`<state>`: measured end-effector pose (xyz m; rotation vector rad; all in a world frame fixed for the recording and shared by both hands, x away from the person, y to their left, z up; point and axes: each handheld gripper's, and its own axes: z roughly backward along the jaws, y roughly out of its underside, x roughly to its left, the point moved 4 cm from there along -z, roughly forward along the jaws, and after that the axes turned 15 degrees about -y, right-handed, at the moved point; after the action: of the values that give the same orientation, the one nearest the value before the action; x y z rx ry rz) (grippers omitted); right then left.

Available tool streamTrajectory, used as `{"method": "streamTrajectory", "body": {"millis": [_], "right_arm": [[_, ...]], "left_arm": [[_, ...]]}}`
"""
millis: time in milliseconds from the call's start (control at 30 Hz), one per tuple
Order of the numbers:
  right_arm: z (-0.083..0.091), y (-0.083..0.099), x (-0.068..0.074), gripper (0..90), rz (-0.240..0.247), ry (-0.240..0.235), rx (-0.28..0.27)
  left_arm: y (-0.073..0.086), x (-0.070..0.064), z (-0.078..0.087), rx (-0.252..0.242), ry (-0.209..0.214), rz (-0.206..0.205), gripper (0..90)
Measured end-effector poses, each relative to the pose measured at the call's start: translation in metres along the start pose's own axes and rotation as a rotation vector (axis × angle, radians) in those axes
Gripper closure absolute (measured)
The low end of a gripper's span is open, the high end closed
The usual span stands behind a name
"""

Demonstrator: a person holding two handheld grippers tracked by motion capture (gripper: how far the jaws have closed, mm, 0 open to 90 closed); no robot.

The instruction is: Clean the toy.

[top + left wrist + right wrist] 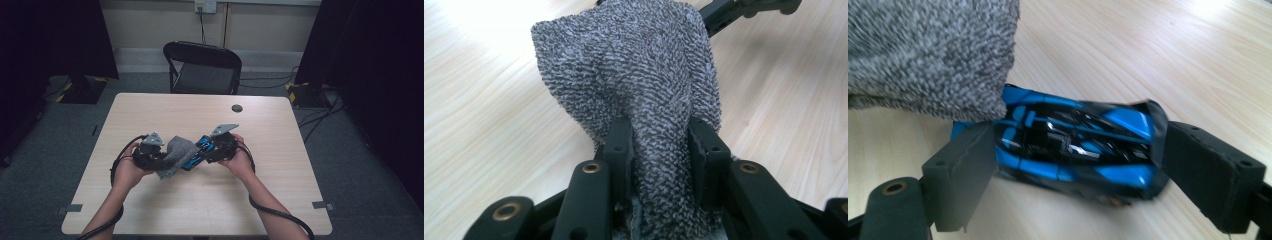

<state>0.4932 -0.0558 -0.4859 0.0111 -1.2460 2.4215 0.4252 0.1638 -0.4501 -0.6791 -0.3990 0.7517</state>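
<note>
High view places both grippers side by side over the middle of the worktop point(280, 150), slightly toward its near edge, each held in one of the person's hands. Left gripper point(162, 156) has its fingers point(620, 145) pinching a bunched fold of the grey knitted cloth point(176, 155); in the left gripper view the fabric passes between the two fingers and rises beyond them in a loose hump above the wood surface. Right gripper point(199, 157) has its fingers point(960, 172) pressed on the two sides of the blue and black packet point(196, 155), which the right gripper view shows lying crosswise between them, glossy and slightly crumpled. Packet and cloth touch: the hem of the cloth overlaps the far left corner of the packet in the right gripper view. In the high view the cloth sits between the two grippers, with the packet just right of it. A black folding chair point(202, 67) stands beyond the far edge of the worktop, and a small dark round disc point(237, 108) shows on the worktop's far right part, well apart from the grippers.
</note>
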Motion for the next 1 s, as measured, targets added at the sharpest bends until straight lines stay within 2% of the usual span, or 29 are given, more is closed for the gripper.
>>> {"method": "streamTrajectory", "body": {"millis": [167,267,533,1000], "right_arm": [[0.020,0.008,-0.004,13.4,-0.015,0.005,-0.018],[0.031,0.012,-0.007,13.4,-0.011,0.027,-0.026],[0.061,0.030,-0.014,13.3,-0.038,0.061,-0.057],[0.104,0.066,-0.021,13.3,-0.066,0.123,-0.065]], "left_arm": [[-0.016,-0.010,-0.010,-0.003,0.028,-0.028,66.0],[-0.025,-0.018,-0.016,-0.007,0.040,-0.043,65.9],[-0.047,-0.038,-0.029,-0.023,0.086,-0.092,65.8],[-0.069,-0.072,-0.057,-0.023,0.146,-0.149,64.8]]}}
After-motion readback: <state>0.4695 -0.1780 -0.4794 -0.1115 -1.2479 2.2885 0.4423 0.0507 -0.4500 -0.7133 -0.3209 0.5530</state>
